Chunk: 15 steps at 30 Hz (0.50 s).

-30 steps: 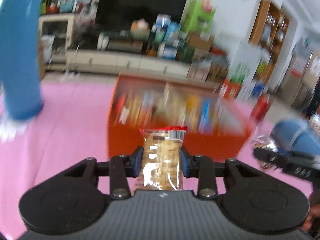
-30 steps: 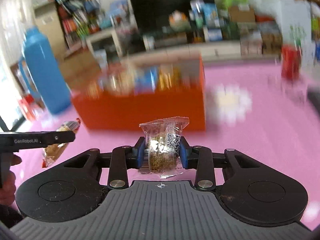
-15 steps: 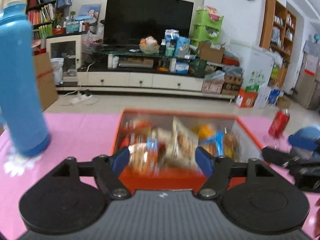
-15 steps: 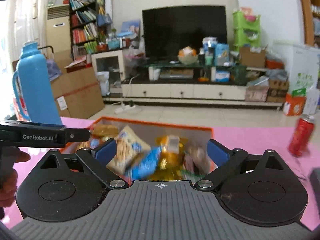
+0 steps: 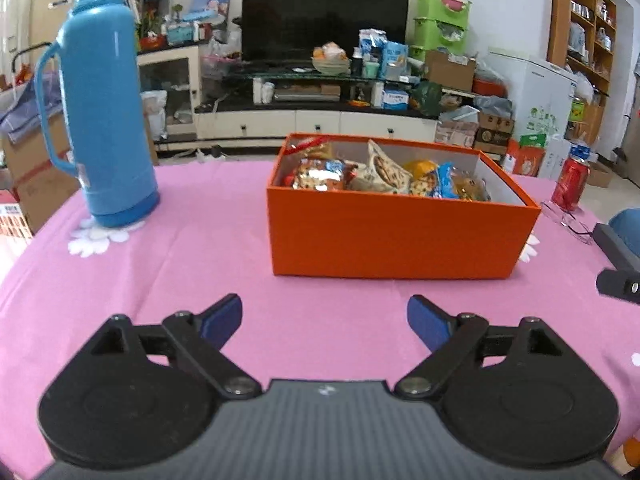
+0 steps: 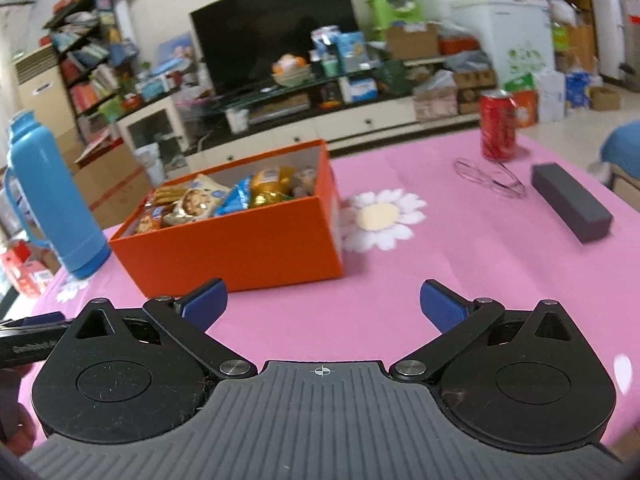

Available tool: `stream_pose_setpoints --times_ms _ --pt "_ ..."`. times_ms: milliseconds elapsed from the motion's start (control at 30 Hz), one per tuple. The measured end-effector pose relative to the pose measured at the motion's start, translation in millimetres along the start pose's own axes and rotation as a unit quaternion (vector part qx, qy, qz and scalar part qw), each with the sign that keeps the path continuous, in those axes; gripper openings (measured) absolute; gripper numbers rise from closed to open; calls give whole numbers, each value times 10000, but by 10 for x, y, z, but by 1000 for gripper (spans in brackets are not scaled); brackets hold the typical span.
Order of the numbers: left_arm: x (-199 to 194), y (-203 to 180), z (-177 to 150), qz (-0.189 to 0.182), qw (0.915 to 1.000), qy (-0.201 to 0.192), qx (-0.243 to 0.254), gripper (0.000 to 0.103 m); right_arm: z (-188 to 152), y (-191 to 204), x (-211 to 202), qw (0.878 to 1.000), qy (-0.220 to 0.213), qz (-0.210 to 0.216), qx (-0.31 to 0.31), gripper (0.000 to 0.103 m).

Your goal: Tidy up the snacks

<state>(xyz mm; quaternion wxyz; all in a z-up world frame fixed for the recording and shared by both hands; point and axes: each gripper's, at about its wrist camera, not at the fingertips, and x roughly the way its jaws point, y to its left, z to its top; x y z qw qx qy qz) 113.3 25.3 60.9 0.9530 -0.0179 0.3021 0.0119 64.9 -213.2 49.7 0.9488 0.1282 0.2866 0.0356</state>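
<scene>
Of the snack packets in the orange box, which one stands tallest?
The pale cookie packet, near the middle of the orange box: it tilts upward to a point above the rim, while the other packets lie lower.

The worktop point(image 5: 208, 264) wears a pink cloth printed with white daisies with cream centres point(image 6: 378, 216). The box point(image 5: 396, 236) is bright orange outside and pale grey-white inside, filled with snack packets point(image 5: 384, 178) in blue, yellow, red and silvery foil. The thermos point(image 5: 106, 120) is sky blue all over. The can point(image 6: 498, 126) is red with a silver top. A flat case point(image 6: 570, 208) is dark charcoal. The left gripper point(image 5: 324, 320) and right gripper point(image 6: 323, 306) are black with ribbed grey bodies and deep blue pads.
</scene>
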Motion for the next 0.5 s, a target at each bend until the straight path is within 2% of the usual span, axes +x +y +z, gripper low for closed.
stream_pose_setpoints --times_ms 167,333,500 --pt "-100 -9 16 147 9998 -103 -32 89 -33 8 47 9995 205 -230 -114 93" --pt "-66 54 45 363 9991 -169 -127 88 -63 65 139 9989 384 -204 -183 93" --pt "-50 82 42 330 9993 -143 -124 88 -84 137 213 9979 501 -208 -366 93"
